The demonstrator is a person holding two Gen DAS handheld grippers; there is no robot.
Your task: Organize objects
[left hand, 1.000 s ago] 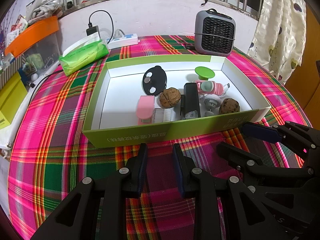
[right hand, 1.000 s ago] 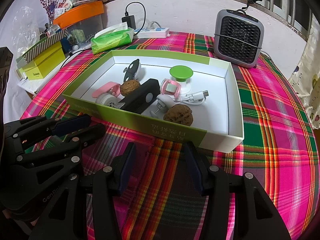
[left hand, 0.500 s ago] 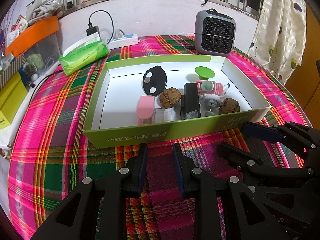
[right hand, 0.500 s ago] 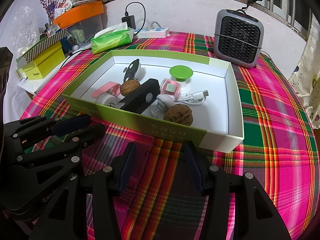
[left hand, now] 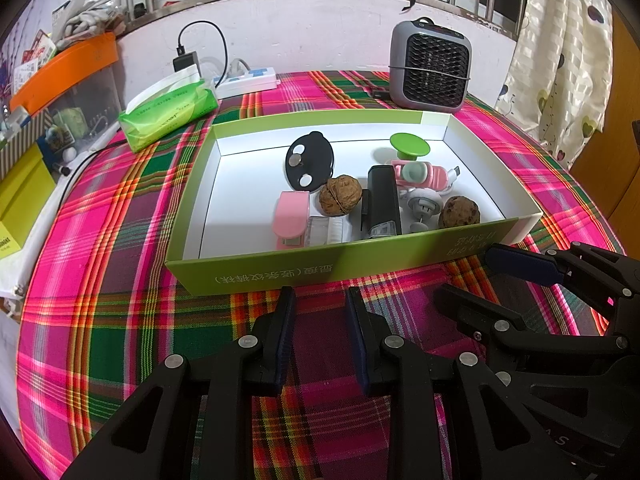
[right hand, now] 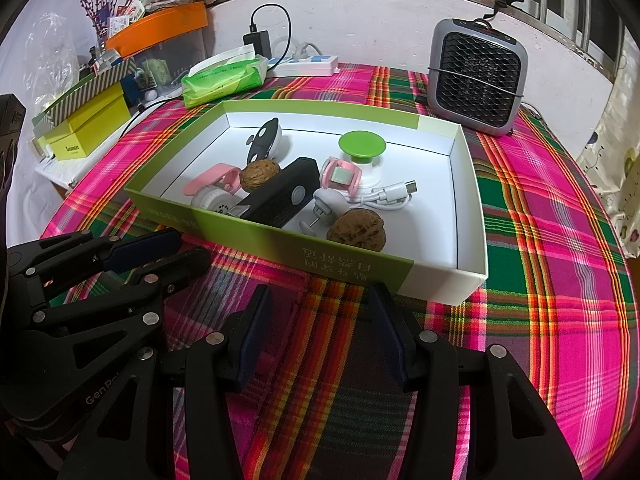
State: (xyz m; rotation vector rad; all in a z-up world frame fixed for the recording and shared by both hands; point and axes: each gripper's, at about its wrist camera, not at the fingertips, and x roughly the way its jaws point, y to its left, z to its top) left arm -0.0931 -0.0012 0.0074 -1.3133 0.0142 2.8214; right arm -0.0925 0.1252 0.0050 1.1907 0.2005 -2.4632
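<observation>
A shallow green box [left hand: 328,268] [right hand: 352,268] with a white inside lies on the plaid tablecloth. It holds two walnuts [left hand: 340,200] [right hand: 357,233], a black rectangular device [left hand: 382,204] [right hand: 284,196], a pink stapler [left hand: 291,220], a black round clip [left hand: 310,160], a green-topped suction holder [left hand: 409,145] [right hand: 362,145] and a white cable [right hand: 390,196]. My left gripper [left hand: 318,300] stands open just before the box's near wall, nothing between its fingers. My right gripper [right hand: 320,300] is open too, beside it on the cloth, also empty.
A grey heater [left hand: 430,66] [right hand: 478,80] stands behind the box. A green tissue pack [left hand: 168,114] [right hand: 224,76] and a white power strip [left hand: 248,80] lie at the back left. Yellow boxes [right hand: 88,128] and an orange-lidded bin [right hand: 160,28] crowd the left edge. A curtain [left hand: 560,48] hangs right.
</observation>
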